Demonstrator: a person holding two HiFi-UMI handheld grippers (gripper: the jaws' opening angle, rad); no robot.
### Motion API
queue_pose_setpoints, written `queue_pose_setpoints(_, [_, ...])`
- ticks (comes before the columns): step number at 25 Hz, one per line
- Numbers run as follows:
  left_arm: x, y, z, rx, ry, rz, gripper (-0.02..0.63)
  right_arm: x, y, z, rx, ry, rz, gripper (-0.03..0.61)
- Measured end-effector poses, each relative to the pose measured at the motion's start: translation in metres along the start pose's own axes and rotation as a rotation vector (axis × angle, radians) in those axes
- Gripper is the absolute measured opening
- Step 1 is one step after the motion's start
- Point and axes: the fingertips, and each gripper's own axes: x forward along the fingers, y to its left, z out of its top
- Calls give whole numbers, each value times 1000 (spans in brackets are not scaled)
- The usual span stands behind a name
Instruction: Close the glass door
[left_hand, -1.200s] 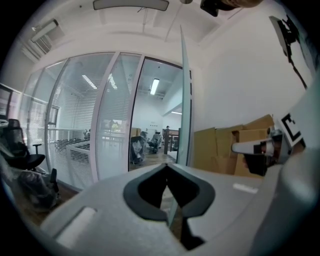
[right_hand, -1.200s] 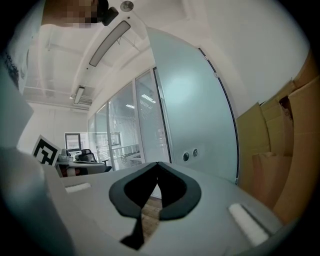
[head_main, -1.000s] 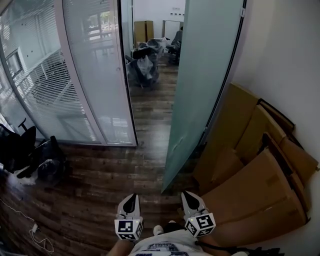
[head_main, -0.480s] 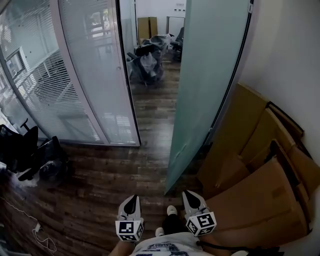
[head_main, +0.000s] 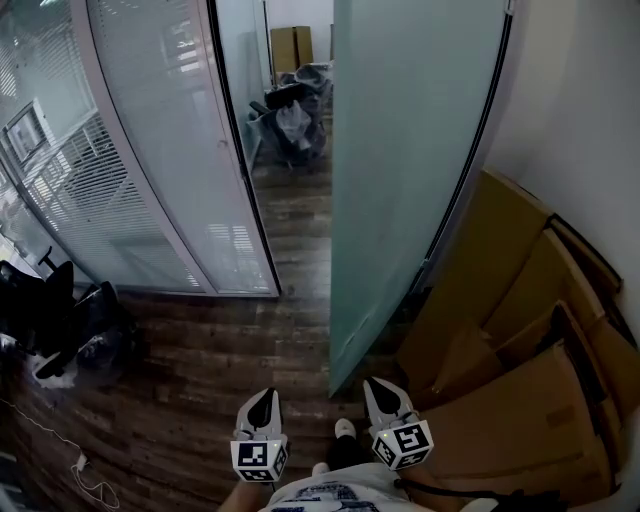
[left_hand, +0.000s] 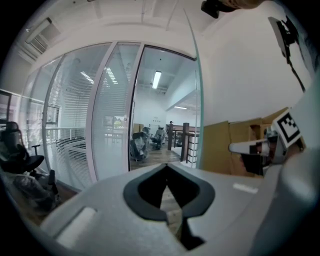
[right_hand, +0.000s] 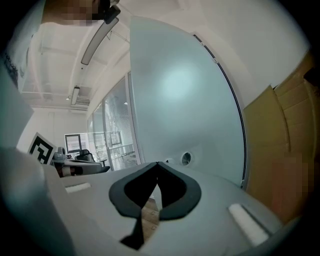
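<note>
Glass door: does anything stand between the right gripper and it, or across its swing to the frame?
Nothing visible: only bare wooden floor lies between the right gripper and the glass door, and along its swing.

The top of the tall frosted pale-green glass door (head_main: 410, 170) is cut off by the upper edge of the head view. The flat brown cardboard sheets (head_main: 520, 330) at lower right are clipped by the right edge and partly hidden behind one another. The black office chairs (head_main: 45, 310) at far left are cut by the left edge. The plastic-wrapped shapes (head_main: 295, 125) beyond the doorway are too small to be identified.
</note>
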Motion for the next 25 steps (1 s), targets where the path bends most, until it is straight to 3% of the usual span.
queue_pose_setpoints(12, [57,10,9,-5,32,63,2,61,-36,1,13,48,62,8])
queue_pose_setpoints(25, [97,5,26,0,14,134,3,96,-65,8,15,72,158,8])
